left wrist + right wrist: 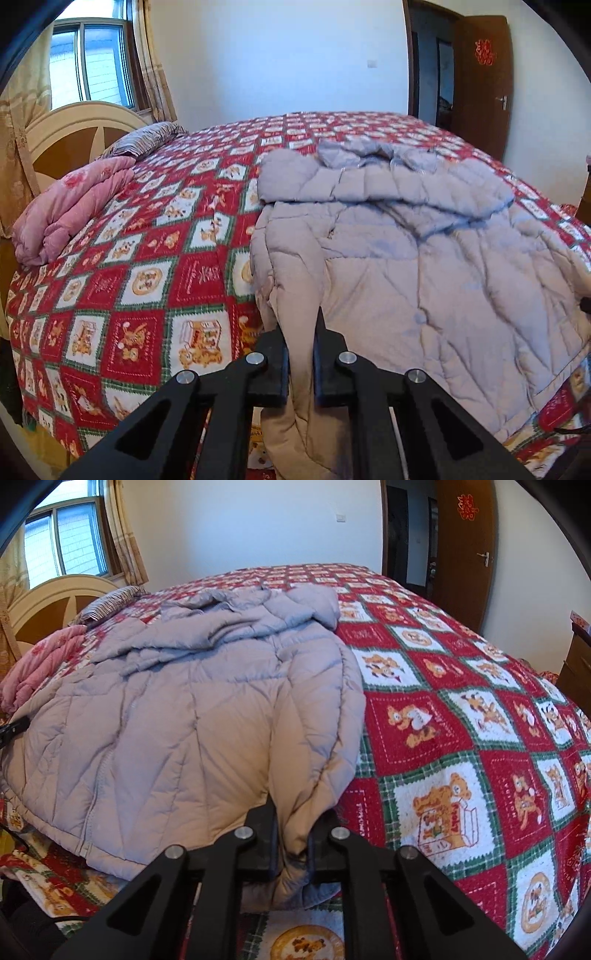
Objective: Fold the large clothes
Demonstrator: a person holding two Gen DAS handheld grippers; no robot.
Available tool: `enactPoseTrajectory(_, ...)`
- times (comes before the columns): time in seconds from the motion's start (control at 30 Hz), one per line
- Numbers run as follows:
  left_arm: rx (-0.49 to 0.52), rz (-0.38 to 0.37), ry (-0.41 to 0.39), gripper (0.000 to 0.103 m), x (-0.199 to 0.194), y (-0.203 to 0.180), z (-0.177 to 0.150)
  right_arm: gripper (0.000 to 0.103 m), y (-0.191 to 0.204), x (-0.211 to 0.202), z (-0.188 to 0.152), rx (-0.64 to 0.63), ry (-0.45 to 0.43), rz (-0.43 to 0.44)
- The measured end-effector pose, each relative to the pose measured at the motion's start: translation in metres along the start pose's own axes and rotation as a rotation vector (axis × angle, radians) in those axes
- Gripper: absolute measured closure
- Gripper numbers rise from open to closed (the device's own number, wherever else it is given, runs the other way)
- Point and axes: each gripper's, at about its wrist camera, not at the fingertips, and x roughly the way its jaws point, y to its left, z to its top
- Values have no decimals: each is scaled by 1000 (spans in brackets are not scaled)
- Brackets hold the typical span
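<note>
Both grippers, left gripper (300, 354) and right gripper (291, 834), pinch the coat's (406, 258) near hem; its length runs toward twelve o'clock.

Left gripper (300, 354): fingertips buried in the fold of the grey padded jacket (406, 258), pad contact hidden; same for the right gripper (291, 834). Jacket hem drops behind the gripper frame and runs off the left wrist view's right edge. Headboard (74, 129) is cut off at the left, partly behind the pink quilt (66, 214); red door decoration (484, 52) too small to read.
</note>
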Motion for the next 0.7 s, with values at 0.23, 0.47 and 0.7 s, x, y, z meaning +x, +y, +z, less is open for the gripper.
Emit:
enactPoseTrajectory(0.23, -2, -45, -69, 95, -39, 9, 16, 91, 5, -30, 10, -13, -51, 46)
enactPoseTrajectory(0.47, -27, -97, -113, 95, -70, 33, 34, 91, 9, -66, 28, -19, -121, 98)
enactPoseTrajectory(0.7, -26, -132, -213, 96, -89, 46, 78, 91, 16, -100, 69, -62, -234, 131)
